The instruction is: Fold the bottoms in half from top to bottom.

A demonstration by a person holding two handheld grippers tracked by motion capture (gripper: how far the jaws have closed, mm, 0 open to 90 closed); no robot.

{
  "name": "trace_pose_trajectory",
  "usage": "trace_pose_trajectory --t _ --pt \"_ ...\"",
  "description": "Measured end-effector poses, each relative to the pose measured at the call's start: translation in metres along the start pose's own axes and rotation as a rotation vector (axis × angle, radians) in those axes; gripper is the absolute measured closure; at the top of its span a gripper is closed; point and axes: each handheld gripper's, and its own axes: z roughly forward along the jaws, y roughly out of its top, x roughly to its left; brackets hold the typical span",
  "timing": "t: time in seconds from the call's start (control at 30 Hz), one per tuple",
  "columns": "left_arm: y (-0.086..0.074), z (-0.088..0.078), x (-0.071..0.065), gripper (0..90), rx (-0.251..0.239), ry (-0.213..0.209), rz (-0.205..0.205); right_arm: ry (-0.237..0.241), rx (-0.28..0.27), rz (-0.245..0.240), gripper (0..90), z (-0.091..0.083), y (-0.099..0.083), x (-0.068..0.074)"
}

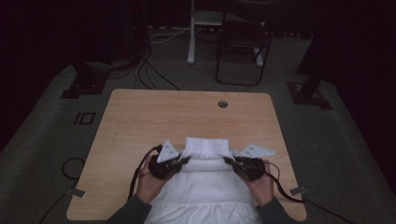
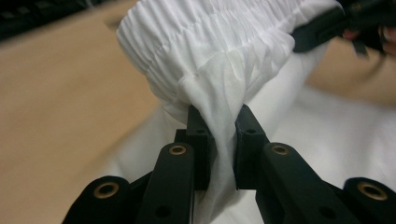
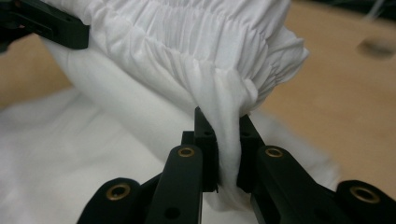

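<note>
On a pale wood-grain table with rounded corners and a round cable hole near its far edge, a white garment lies at the near side and runs off the near edge between the person's forearms. Room dim: grey carpet, dark drapes at the back, black stand bases at left and right, a dark folding chair and a white post behind the table, cables looping across the floor.

Cloth thin, matte and soft. Its far end is a gathered elastic band, finely ribbed and puckered, lifted off the tabletop and stretched between the two claws; below it the fabric falls smooth.

Left gripper, black with brass-coloured rivets and a grey three-cornered plate on top, is clamped on the left end of the band; in the left gripper view a pinched fold of garment runs down between the pads. Right gripper, same build, is clamped on the right end, with cloth squeezed between its pads in the right gripper view.
</note>
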Motion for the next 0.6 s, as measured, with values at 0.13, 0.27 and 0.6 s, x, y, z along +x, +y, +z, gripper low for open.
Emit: trace_pose_trajectory --t 0.13,0.27,0.6 --pt "-0.039 0.02 -0.022 79.3 0.18 -0.013 0.053 0.01 0.13 -0.042 83.9 0.01 -0.036 0.018" --pt "-0.059 0.038 -0.022 79.2 0.244 0.023 0.072 0.035 0.217 -0.035 83.5 0.024 -0.056 0.024" --pt "-0.048 0.05 -0.004 77.4 0.247 0.047 0.011 0.018 0.249 -0.045 84.2 0.057 -0.047 -0.001"
